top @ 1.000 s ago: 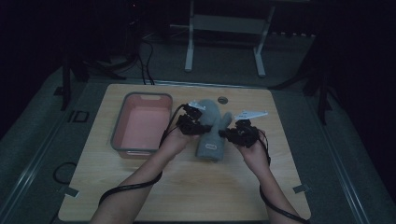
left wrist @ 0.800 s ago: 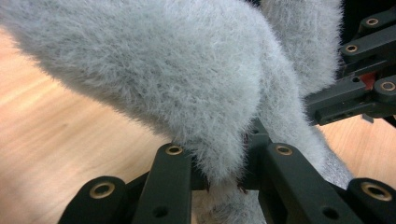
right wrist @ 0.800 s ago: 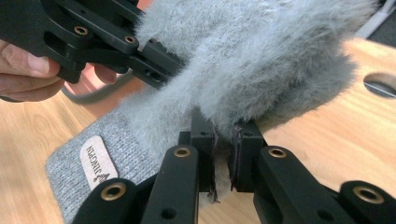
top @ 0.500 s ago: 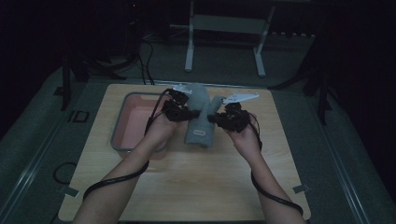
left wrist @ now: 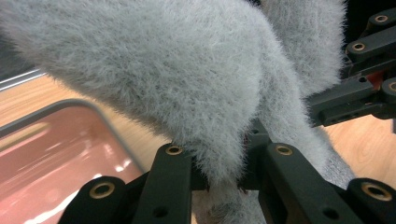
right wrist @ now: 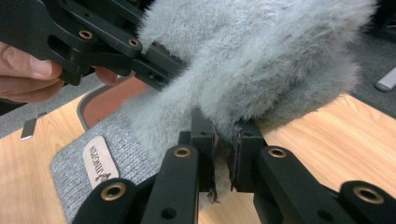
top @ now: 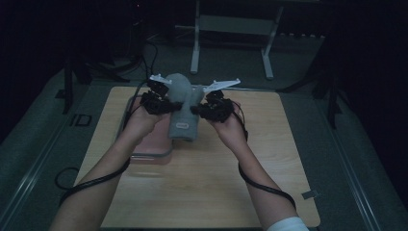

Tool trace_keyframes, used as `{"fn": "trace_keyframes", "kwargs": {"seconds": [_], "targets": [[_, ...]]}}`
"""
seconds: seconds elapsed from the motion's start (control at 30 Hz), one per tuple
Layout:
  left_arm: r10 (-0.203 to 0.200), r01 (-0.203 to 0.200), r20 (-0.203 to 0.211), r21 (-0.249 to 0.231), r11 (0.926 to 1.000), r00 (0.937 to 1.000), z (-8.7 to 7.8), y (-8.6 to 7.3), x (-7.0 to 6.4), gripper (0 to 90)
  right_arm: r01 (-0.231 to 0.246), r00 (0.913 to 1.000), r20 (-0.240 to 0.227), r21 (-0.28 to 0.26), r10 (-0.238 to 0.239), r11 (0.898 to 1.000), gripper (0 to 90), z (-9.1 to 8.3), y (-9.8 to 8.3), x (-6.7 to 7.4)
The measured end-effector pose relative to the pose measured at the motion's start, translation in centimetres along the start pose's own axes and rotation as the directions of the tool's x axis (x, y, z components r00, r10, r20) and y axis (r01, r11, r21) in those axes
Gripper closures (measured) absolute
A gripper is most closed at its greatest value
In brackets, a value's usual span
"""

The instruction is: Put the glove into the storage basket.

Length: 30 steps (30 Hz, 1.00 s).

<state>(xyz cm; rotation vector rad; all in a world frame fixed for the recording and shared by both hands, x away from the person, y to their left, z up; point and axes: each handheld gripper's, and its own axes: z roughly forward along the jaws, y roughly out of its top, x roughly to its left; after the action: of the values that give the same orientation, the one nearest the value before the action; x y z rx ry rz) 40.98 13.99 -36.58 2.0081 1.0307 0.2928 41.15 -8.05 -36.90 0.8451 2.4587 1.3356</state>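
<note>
A grey woolly garment (top: 183, 121) with a fuzzy upper part and a small label (right wrist: 99, 163) hangs lifted above the wooden table (top: 269, 159). My left gripper (top: 174, 106) is shut on its left edge; in the left gripper view the jaws pinch the fuzzy fabric (left wrist: 163, 70) at the left gripper (left wrist: 224, 173). My right gripper (top: 198, 110) is shut on the right edge, and in the right gripper view the right gripper (right wrist: 223, 156) clamps the fabric (right wrist: 261, 60). The two grippers face each other closely. The garment hangs partly over the pink tray (top: 151, 144).
The pink tray (left wrist: 46, 154) with a grey rim lies at the table's left, under my left hand (top: 139, 122). Bare wood stretches to the right and front. Dark floor, cables and a metal stand's legs (top: 195, 62) lie beyond the far edge.
Both hands have risen and moved away and to the left with the garment stretched between them; it now hangs over the tray's right edge. Both grips have stayed shut.
</note>
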Motion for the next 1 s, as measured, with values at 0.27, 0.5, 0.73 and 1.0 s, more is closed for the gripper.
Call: {"fn": "trace_keyframes", "kwargs": {"seconds": [0.27, 0.5, 0.73, 1.0], "targets": [[-0.043, 0.043, -0.072, -0.004, 0.9991, 0.9965, -2.9, -1.1, 2.9, 79.0, 0.033, 0.9992, -0.025, 0.005, -0.032, 0.999, 82.5, 3.6, 2.9, 2.3], [-0.093, 0.093, -0.104, -0.008, 0.9956, 0.9902, -3.9, -2.7, 5.5, 79.0, 0.047, 0.9979, -0.045, 0.023, -0.046, 0.999, 82.3, 6.7, 4.3, 3.4], [-0.146, 0.149, -0.106, 0.024, 0.9886, 0.9837, -1.7, -5.1, 7.6, 79.0, 0.037, 0.9988, -0.034, 0.082, -0.034, 0.996, 82.3, 10.2, 3.0, 3.4], [-0.205, 0.214, -0.116, 0.074, 0.9741, 0.9719, 1.4, -7.7, 9.7, 78.9, 0.029, 0.9995, 0.010, 0.164, -0.031, 0.986, 82.3, 14.2, 0.8, 3.1]]}}
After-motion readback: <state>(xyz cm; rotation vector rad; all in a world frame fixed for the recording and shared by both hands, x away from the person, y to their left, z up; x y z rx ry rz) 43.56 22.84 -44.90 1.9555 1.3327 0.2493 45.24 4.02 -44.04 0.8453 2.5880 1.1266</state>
